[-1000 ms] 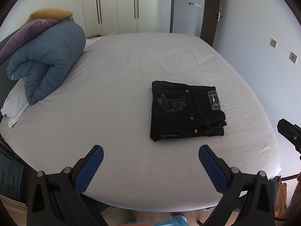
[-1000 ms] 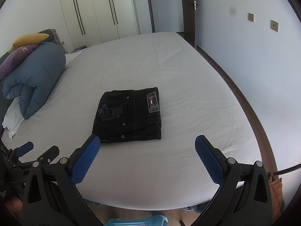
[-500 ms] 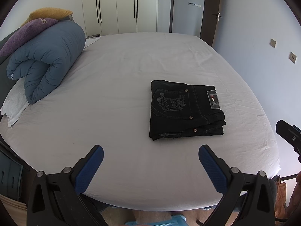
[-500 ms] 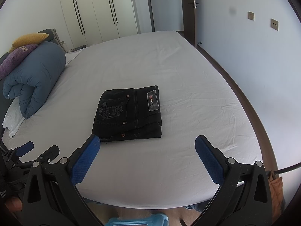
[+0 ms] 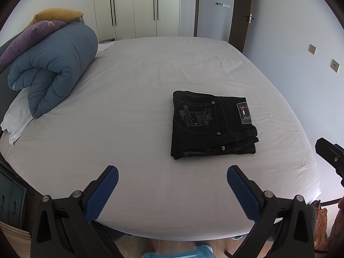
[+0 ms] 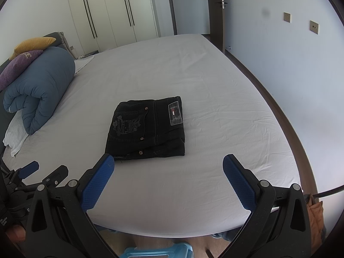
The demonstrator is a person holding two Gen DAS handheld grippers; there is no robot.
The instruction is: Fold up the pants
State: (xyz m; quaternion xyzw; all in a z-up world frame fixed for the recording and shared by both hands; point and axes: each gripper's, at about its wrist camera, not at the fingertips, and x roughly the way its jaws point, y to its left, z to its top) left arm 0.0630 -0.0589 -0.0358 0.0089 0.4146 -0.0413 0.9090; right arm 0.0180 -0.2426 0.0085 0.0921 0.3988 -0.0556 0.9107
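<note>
Since the black pants (image 5: pixel 211 125) already lie folded into a compact stack on the bed (image 5: pixel 133 86), the folding looks finished, and the left gripper (image 5: pixel 172 190) and right gripper (image 6: pixel 167 181), both spread and empty near the bed's edge, need only withdraw.

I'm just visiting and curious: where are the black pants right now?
The folded black pants lie flat on the white bed, just beyond both open grippers, well right of the rolled blue duvet in both wrist views.
</note>
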